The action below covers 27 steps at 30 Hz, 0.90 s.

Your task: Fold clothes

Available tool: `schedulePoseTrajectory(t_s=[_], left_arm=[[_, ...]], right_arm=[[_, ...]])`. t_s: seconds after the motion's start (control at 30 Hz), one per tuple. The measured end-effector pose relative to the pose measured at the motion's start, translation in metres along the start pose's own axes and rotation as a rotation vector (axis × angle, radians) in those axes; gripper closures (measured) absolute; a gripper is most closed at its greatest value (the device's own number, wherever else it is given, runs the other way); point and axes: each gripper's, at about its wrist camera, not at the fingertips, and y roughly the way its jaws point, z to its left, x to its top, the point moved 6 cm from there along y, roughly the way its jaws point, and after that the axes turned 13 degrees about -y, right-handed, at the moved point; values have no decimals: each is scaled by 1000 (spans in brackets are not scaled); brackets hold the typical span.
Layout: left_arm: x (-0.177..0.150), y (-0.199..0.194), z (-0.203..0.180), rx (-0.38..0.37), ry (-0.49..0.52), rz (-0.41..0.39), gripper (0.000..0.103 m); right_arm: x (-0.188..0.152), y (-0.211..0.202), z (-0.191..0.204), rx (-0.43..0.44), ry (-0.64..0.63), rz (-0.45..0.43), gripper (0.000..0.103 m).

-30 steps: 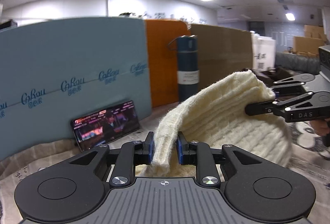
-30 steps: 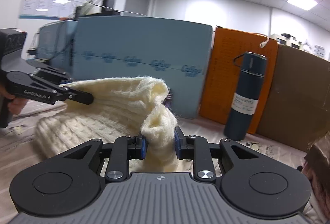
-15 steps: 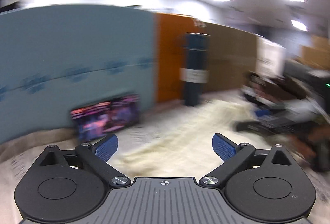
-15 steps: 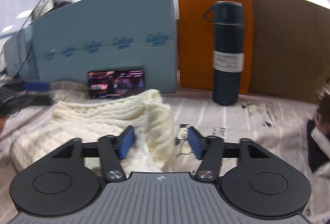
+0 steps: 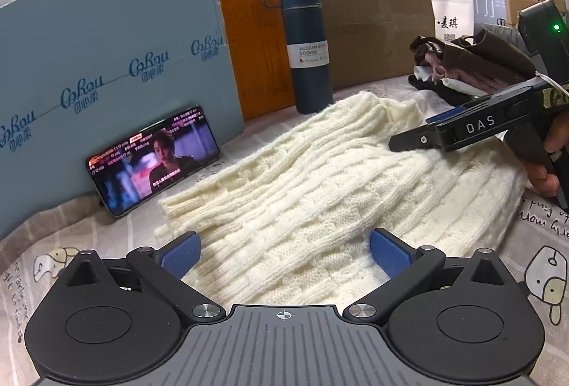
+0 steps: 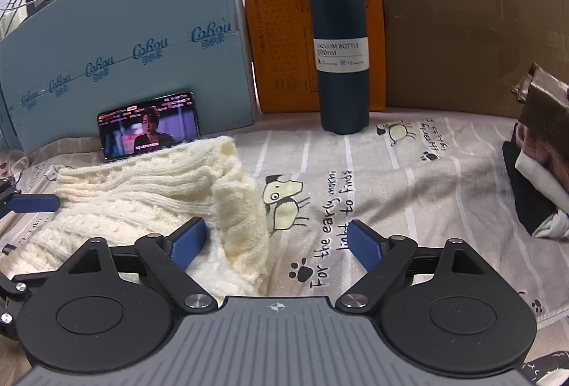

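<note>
A cream cable-knit sweater lies on the printed sheet, folded over itself; it also shows in the right wrist view. My left gripper is open and empty, just above the sweater's near part. My right gripper is open and empty over the sweater's right edge; in the left wrist view it hovers over the sweater's right side. One blue pad of the left gripper shows at the left edge of the right wrist view.
A phone playing video leans on a blue board. A dark blue vacuum bottle stands before orange and brown boards. A pile of dark and pink folded clothes lies at the right.
Both grippers were shut on the lifted sweater, then opened and let it go. The sweater now lies flat on the sheet, and both grippers have dropped low over it.
</note>
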Motion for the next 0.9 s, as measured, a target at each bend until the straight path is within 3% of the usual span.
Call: schedulePoseTrajectory(t_s=[0.2, 0.4, 0.9], left_arm=[[7, -16, 6, 3, -111, 0, 0], [2, -41, 22, 65, -268, -16, 0], [-25, -65, 39, 34, -627, 36, 0]], right_arm=[[-2, -2, -4, 16, 33, -8, 13], [-1, -7, -4, 35, 79, -20, 13], [-4, -13, -2, 50, 138, -12, 13]])
